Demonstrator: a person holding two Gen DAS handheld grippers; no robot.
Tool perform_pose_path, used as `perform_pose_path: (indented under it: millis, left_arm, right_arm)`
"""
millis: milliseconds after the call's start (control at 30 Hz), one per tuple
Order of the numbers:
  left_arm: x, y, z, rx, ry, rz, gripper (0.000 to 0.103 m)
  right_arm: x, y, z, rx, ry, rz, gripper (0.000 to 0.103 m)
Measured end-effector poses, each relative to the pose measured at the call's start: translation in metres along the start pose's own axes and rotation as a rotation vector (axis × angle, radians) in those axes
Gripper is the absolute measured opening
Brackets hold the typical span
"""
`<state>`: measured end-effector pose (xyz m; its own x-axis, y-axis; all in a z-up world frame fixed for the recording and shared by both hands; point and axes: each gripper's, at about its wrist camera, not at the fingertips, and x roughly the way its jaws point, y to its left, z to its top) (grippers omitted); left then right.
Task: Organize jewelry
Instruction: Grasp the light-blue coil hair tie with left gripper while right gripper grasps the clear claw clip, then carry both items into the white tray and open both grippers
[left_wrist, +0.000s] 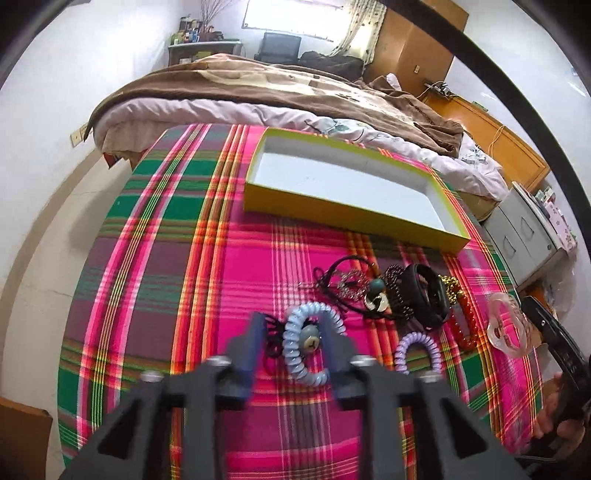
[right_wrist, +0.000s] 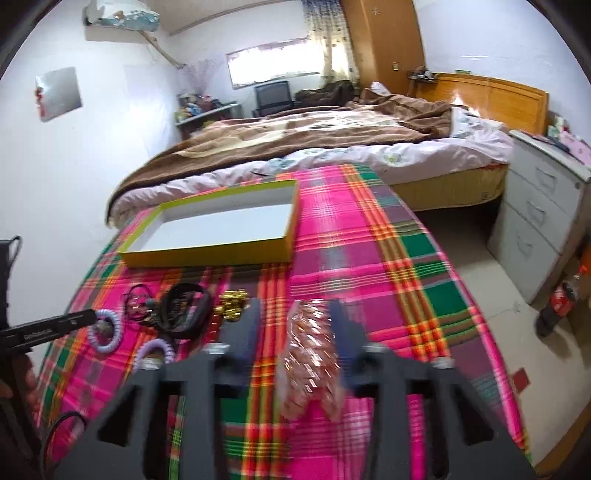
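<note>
An empty yellow box (left_wrist: 354, 218) with a white floor lies on the plaid cloth; it also shows in the right wrist view (right_wrist: 207, 254). My left gripper (left_wrist: 293, 325) is open, its fingers on either side of a pale blue spiral hair tie (left_wrist: 295, 354) with a small bead in its middle. My right gripper (right_wrist: 293, 314) is open, with a clear pinkish bracelet (right_wrist: 310, 350) lying between the fingers, against the right one. A pile of jewelry (left_wrist: 388, 291) lies between the box and the grippers: black cord necklace, black band, gold beads, red bracelet.
A purple spiral tie (left_wrist: 417, 350) lies right of the blue one. The plaid-covered table (left_wrist: 184, 258) ends near the bed (right_wrist: 314, 140) behind the box. A white drawer unit (right_wrist: 535, 221) stands to the right.
</note>
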<state>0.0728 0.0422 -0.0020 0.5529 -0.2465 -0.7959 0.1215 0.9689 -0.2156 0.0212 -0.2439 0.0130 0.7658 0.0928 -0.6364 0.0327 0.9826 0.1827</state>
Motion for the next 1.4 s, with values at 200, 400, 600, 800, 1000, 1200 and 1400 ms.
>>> perform_pose_path:
  millis: [200, 400, 600, 800, 1000, 1200, 1400]
  left_arm:
    - [0.007, 0.005, -0.011, -0.027, 0.03, -0.014, 0.047]
    - [0.014, 0.001, -0.016, -0.02, 0.043, -0.01, 0.046]
    - [0.011, -0.004, -0.017, -0.013, 0.04, -0.003, 0.017]
    - [0.001, -0.009, -0.019, 0.006, 0.027, 0.006, 0.011]
    - [-0.021, -0.015, -0.017, 0.017, -0.025, -0.018, 0.009]
    - [-0.035, -0.019, -0.009, 0.02, -0.072, -0.026, 0.009]
    - [-0.039, -0.029, 0.01, 0.029, -0.091, -0.061, 0.009]
  right_arm:
    - [0.022, 0.008, -0.009, -0.068, 0.077, -0.12, 0.059]
    - [0.028, -0.007, -0.011, 0.002, 0.114, -0.137, 0.041]
    - [0.018, -0.01, -0.011, 0.007, 0.088, -0.125, 0.041]
    - [0.012, -0.009, -0.008, 0.008, 0.058, -0.107, 0.041]
    - [0.002, -0.01, 0.0, 0.014, 0.01, -0.097, 0.041]
    - [-0.003, -0.009, 0.006, 0.007, -0.015, -0.08, 0.041]
    - [-0.007, -0.007, 0.023, 0.003, -0.031, -0.062, 0.041]
